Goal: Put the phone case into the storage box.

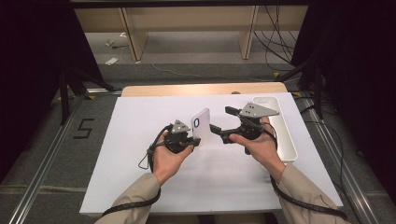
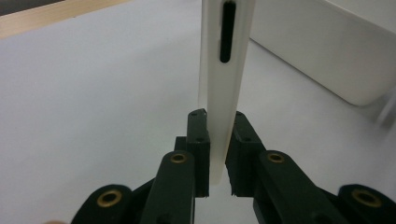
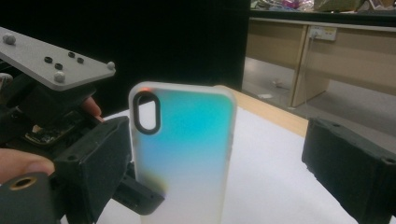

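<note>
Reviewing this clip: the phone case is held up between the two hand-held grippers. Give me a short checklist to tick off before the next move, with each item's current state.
1. Left hand-held gripper clamps the phone case at its lower edge: ok.
2. Case upright, off the table: ok.
3. Right hand-held gripper open, ready to take the case: ok.
4. Right hand-held gripper touching the case: not ok, its jaws stand apart on either side of it.
5. White tray free for the case: cannot tell, its inside is partly hidden.
</note>
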### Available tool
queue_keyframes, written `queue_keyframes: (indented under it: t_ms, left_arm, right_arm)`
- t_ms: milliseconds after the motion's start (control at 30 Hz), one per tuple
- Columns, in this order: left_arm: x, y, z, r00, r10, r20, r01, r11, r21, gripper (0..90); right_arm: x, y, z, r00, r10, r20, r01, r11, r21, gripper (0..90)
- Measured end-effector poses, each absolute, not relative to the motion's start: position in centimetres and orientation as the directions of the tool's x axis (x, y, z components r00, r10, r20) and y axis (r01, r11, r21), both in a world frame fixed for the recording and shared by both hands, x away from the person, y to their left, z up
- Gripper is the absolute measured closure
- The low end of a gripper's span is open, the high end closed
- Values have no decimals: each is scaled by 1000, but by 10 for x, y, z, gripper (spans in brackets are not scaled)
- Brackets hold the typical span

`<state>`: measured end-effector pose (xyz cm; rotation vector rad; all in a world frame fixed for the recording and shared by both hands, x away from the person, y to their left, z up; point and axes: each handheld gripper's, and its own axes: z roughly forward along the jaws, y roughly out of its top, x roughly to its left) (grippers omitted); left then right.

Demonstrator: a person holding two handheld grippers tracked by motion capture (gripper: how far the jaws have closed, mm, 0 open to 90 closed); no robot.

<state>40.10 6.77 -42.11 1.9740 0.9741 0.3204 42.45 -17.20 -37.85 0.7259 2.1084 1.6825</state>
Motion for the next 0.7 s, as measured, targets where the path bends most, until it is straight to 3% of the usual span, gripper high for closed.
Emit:
queue_keyframes:
  t_ms: [700]
  left_arm:
    - [398, 47, -420, 685, 716, -135, 495, -322, 807, 806]
  right_arm:
    - [424, -164, -383, -806, 590, 50, 181, 166, 969, 23]
